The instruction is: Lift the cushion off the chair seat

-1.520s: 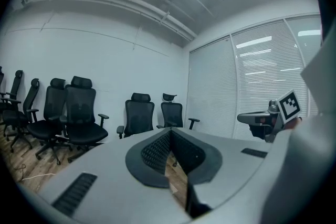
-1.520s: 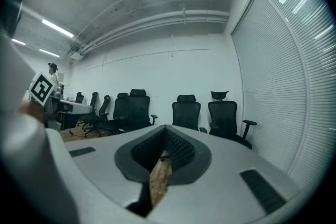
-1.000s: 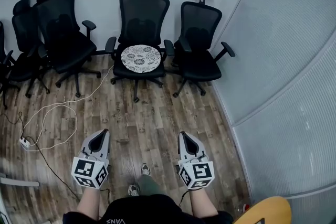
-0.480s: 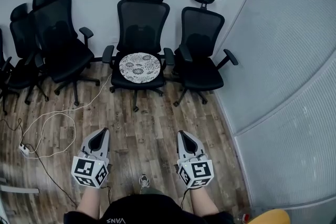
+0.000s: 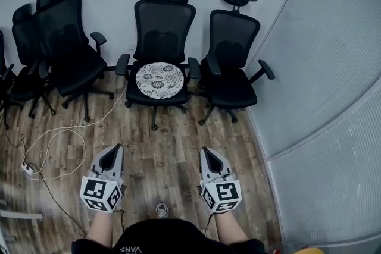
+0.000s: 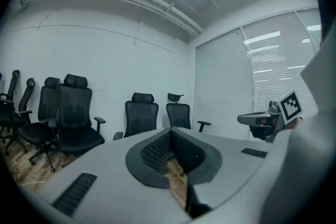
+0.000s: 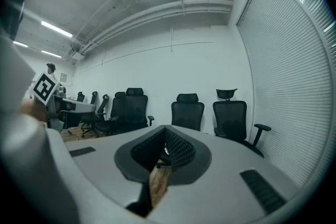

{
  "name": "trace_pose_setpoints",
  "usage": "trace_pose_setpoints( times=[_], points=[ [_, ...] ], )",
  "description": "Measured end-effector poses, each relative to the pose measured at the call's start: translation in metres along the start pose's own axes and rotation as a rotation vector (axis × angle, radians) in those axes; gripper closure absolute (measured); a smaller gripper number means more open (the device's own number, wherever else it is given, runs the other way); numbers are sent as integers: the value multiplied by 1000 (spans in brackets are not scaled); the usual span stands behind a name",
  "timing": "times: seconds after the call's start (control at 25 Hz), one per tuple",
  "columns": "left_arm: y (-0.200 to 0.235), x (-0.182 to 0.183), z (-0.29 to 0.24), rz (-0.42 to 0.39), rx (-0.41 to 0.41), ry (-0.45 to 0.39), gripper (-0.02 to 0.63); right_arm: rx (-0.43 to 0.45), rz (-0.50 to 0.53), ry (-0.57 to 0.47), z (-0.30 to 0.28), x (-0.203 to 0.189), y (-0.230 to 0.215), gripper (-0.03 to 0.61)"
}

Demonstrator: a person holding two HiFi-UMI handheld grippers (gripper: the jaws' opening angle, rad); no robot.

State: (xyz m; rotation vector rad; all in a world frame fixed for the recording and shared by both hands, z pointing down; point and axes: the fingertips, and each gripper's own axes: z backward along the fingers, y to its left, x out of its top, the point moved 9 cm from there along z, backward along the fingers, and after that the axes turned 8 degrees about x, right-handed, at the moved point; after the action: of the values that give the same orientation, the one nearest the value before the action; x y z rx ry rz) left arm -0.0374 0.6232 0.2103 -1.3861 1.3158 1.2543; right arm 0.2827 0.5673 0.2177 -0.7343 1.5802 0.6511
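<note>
A round white cushion with a grey flower pattern (image 5: 159,80) lies on the seat of the middle black office chair (image 5: 162,27) against the far wall. My left gripper (image 5: 116,148) and right gripper (image 5: 206,151) are both shut and empty, held side by side over the wood floor, well short of the chair. In the left gripper view the same chair (image 6: 140,115) stands ahead beyond the shut left gripper (image 6: 170,130). The right gripper view shows that chair (image 7: 187,110) past the shut right gripper (image 7: 166,128); the cushion is hidden there.
More black office chairs stand left (image 5: 66,38) and right (image 5: 233,56) of the cushioned one. A white cable (image 5: 56,140) loops over the wood floor to a power strip (image 5: 27,169) at the left. A curved wall with blinds (image 5: 333,86) closes the right side.
The chairs have come slightly nearer and shifted in the head view as the person stepped forward. Both grippers stayed shut and side by side. The wooden object at the bottom right left the view.
</note>
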Motion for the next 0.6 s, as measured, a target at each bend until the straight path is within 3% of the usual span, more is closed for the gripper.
trace_pose_setpoints(
  times=[0.6],
  points=[
    [7, 2, -56, 7, 42, 24, 603, 40, -13, 15, -55, -3, -44, 561]
  ],
)
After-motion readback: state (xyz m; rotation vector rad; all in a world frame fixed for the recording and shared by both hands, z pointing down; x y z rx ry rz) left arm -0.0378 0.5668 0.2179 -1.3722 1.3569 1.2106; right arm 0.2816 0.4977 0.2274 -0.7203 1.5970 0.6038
